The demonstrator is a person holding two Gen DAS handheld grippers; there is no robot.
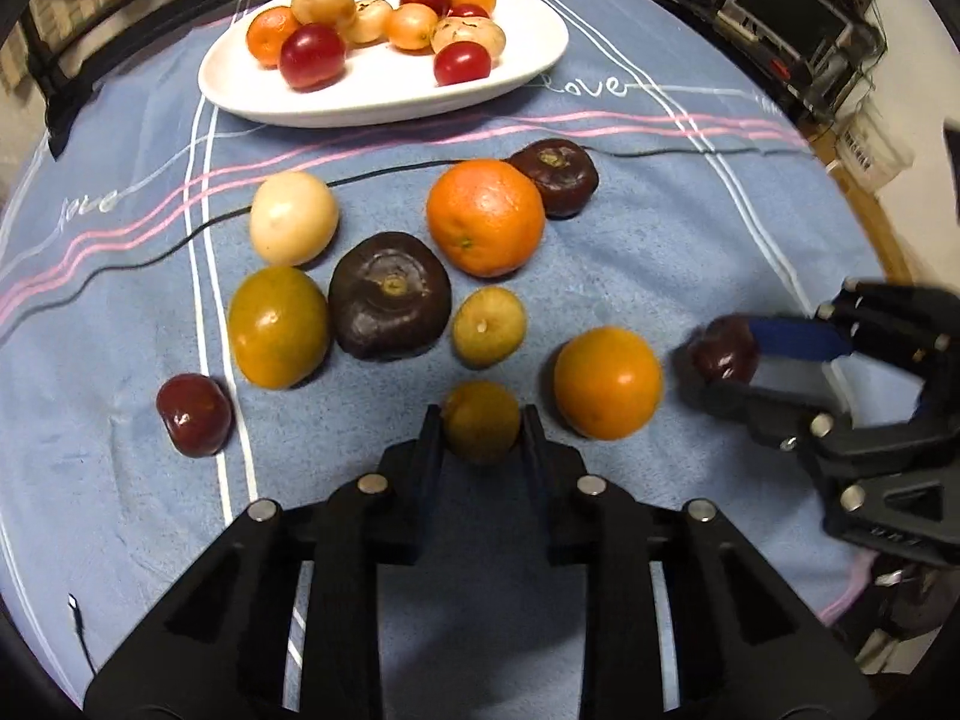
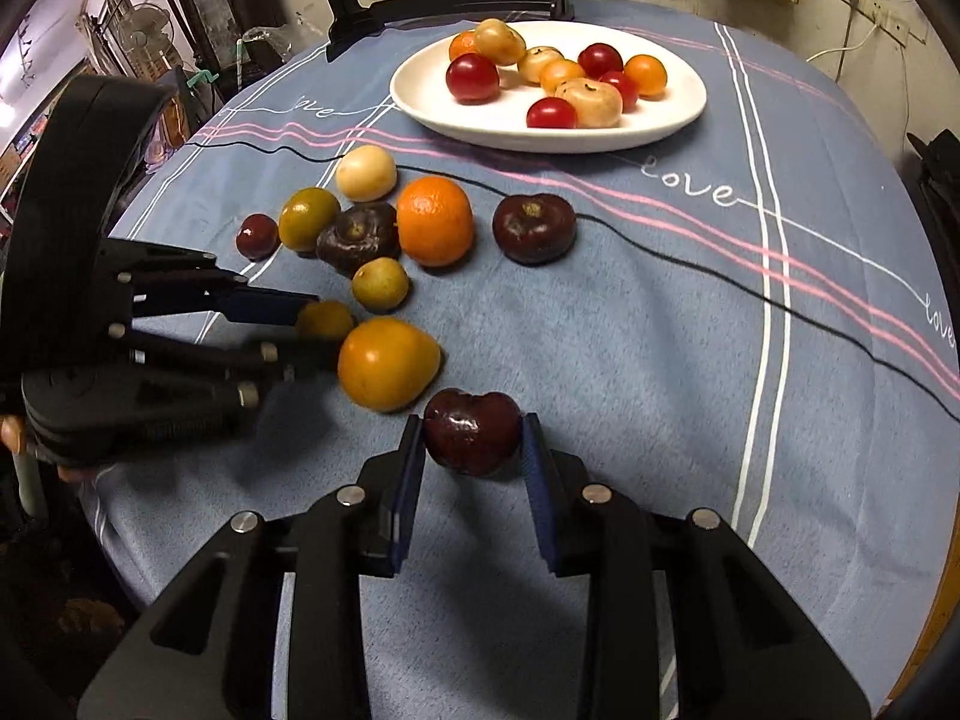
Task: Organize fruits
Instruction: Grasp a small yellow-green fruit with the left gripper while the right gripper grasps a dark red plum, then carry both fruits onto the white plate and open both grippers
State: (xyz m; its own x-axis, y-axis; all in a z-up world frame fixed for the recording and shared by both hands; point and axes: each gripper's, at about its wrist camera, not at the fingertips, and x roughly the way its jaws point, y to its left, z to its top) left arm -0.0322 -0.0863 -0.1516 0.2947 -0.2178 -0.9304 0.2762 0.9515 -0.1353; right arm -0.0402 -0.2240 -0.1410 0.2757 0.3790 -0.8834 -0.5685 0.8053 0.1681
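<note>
White plate [image 2: 420,97] holds 10 small fruits; left gripper [image 1: 480,429] clamps a yellow-green fruit [image 1: 480,420], right gripper [image 2: 471,438] a dark cherry [image 2: 472,429].

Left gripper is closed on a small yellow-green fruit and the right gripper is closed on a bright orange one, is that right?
Not quite. The left gripper is closed on the small yellow-green fruit, but the right gripper is closed on a dark red fruit, not a bright orange one, as the right wrist view shows.

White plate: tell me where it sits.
The white plate sits at the table's far side, beyond the loose fruit, near a chair back.
</note>
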